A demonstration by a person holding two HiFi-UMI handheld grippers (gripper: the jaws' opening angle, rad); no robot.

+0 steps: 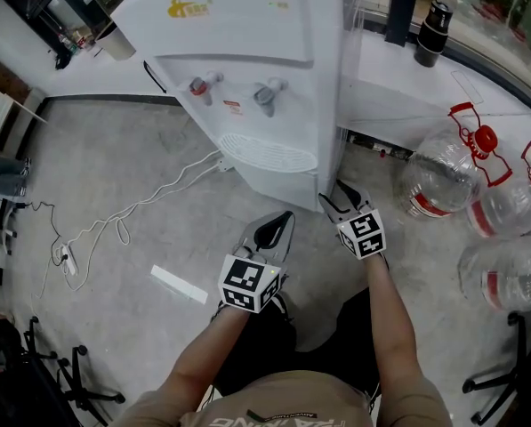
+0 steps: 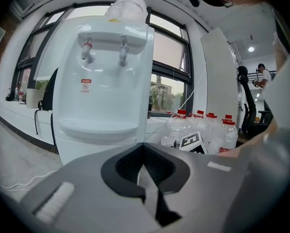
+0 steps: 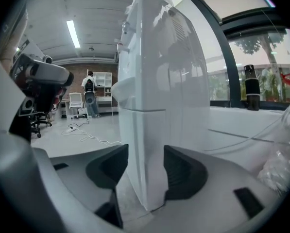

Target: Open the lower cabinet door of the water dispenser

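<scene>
A: Two tools — states?
B: Left tool (image 2: 144, 152) jaws together, empty, before the water dispenser (image 1: 247, 78) on the floor (image 1: 114, 167). Right tool (image 3: 145, 169) jaws apart — straddling the dispenser's front corner at the lower cabinet door (image 3: 129, 144), no grip.

Nothing legible (water dispenser (image 1: 247, 78) logo (image 1: 188, 8) blurred).

I see grey concrete floor (image 1: 114, 158), a white window ledge (image 1: 398, 78), big dark-framed windows (image 2: 169, 52), a ceiling strip light (image 3: 73, 33), and a far office chair (image 3: 76, 101).
</scene>
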